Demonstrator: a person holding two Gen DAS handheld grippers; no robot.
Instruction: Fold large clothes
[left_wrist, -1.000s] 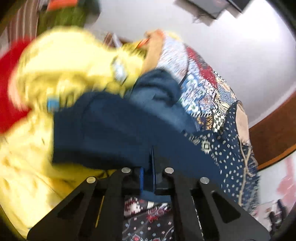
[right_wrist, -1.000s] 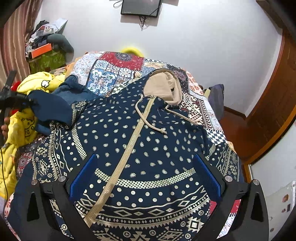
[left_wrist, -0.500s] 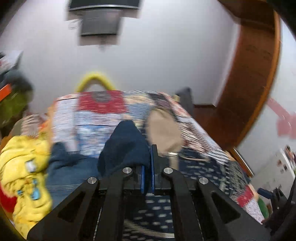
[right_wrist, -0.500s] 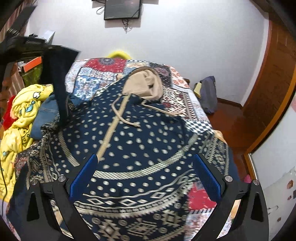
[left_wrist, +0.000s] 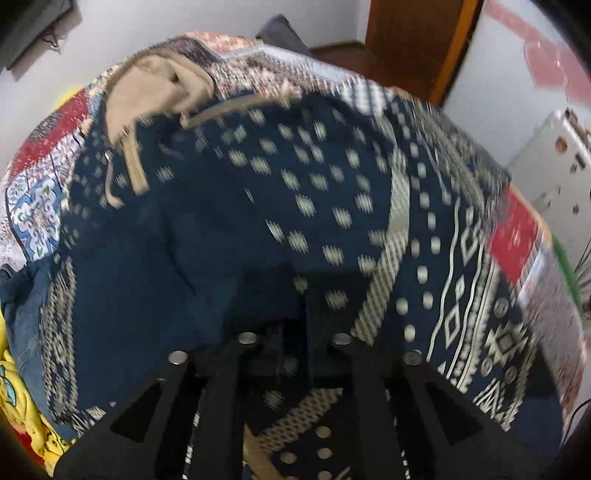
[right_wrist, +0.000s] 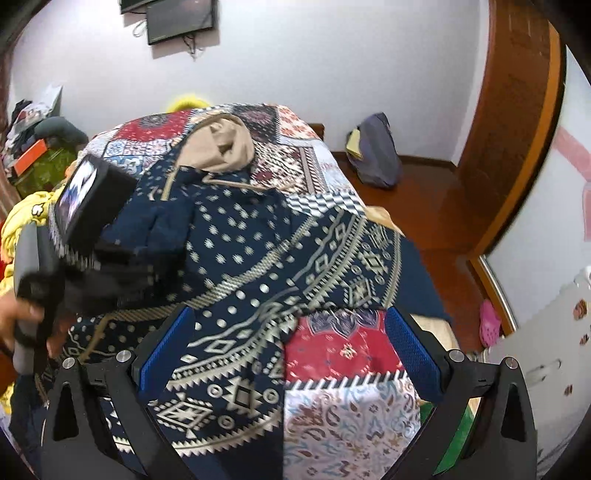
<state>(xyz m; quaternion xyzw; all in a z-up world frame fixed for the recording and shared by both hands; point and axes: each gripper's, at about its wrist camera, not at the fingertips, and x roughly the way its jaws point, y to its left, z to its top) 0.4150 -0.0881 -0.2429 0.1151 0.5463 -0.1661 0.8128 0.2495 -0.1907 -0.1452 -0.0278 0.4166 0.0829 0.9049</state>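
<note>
Patterned navy hoodie (right_wrist: 258, 236) spread on patchwork bed (right_wrist: 351, 417). Left gripper (left_wrist: 306, 332), jaws pinched on sleeve (right_wrist: 155, 225), carries it over chest: sleeve-fold step. Right gripper (right_wrist: 291, 354) hovers wide open, empty, near hem. Next, likely: lay sleeve flat, release.

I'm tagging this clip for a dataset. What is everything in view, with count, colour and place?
hoodie: 1, navy with cream pattern, tan hood, spread on the bed
sleeve: 1, navy, folded over the hoodie's chest
bedspread: 1, patchwork red, white, blue, under the hoodie
yellow cloth: 1, yellow, left of the bed
bag: 1, grey, on the floor by the wall
screen: 1, black, on the wall
left gripper: 1, black, shut on the sleeve
right gripper: 1, black with blue pads, open above the hem
</note>
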